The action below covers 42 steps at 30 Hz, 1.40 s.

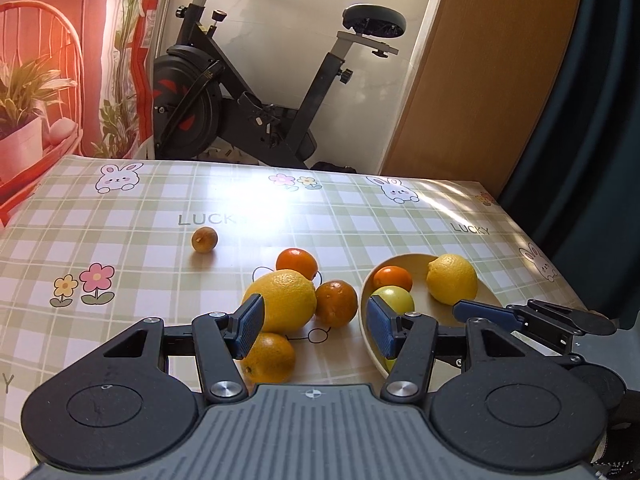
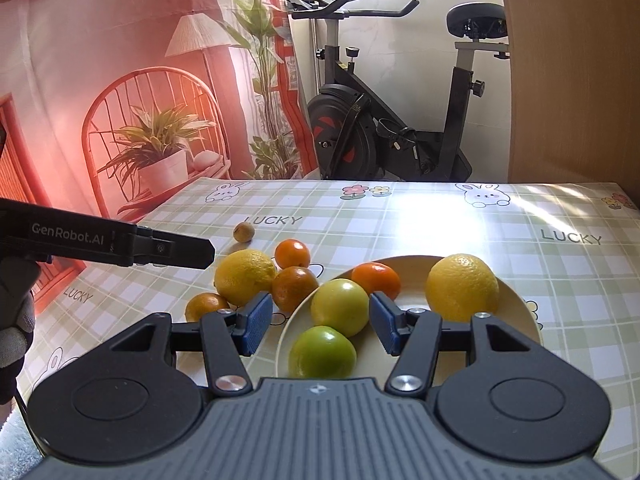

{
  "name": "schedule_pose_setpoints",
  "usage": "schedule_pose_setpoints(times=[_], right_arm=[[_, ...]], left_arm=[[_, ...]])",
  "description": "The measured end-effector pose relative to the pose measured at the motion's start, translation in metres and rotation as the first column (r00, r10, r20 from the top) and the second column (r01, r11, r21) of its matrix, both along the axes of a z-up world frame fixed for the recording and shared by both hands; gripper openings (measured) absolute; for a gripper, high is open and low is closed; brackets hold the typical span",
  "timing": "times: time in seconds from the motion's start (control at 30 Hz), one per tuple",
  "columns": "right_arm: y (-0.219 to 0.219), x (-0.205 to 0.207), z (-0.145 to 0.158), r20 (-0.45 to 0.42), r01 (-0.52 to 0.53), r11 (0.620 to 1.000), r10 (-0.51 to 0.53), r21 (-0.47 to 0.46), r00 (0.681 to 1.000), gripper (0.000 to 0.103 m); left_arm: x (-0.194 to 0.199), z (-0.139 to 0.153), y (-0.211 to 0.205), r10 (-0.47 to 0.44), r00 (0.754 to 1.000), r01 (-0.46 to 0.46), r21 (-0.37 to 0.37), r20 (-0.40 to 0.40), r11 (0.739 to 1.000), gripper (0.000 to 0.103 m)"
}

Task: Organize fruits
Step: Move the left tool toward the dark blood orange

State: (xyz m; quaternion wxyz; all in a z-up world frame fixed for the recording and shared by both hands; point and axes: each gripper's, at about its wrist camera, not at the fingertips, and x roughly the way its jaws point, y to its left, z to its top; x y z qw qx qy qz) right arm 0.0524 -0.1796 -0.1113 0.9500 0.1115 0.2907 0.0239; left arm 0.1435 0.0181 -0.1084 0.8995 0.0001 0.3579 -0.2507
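Observation:
A cream plate (image 2: 520,320) (image 1: 416,264) holds a lemon (image 2: 462,287) (image 1: 452,279), a tangerine (image 2: 376,278) (image 1: 393,278), a yellow-green fruit (image 2: 340,307) (image 1: 394,298) and a green fruit (image 2: 322,352). Left of the plate lie a big lemon (image 1: 282,300) (image 2: 245,276), three oranges (image 1: 297,263) (image 1: 336,303) (image 1: 269,357) and a small brown fruit (image 1: 204,239) (image 2: 244,231). My left gripper (image 1: 316,326) is open and empty above the oranges. My right gripper (image 2: 320,322) is open and empty over the plate's near side.
The table (image 1: 120,248) has a green checked cloth with rabbits. An exercise bike (image 1: 256,80) stands behind it, a wooden panel (image 1: 480,80) at the right. The right gripper's fingers (image 1: 532,316) show beside the plate; the left one (image 2: 120,242) shows at the left.

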Motion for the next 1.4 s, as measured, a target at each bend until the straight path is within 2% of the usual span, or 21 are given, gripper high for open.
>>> schedule_pose_setpoints(times=[0.37,0.6,1.4], right_arm=[[0.030,0.006,-0.004,-0.024,-0.078,0.996,0.077,-0.035,0.997,0.058],[0.043,0.012,-0.010,-0.049,-0.119,0.992,0.117,-0.045,0.992,0.058],[0.084,0.060,-0.040,-0.115,-0.284,0.956,0.275,-0.073,0.954,0.057]], left_arm=[[-0.001,-0.008,0.042,0.062,0.998,-0.063,-0.013,-0.032,0.998,0.059],[0.003,-0.015,0.052,0.075,0.996,-0.075,-0.015,-0.049,0.997,0.059],[0.030,-0.050,0.029,-0.007,0.990,0.000,-0.052,-0.142,0.999,0.059]])
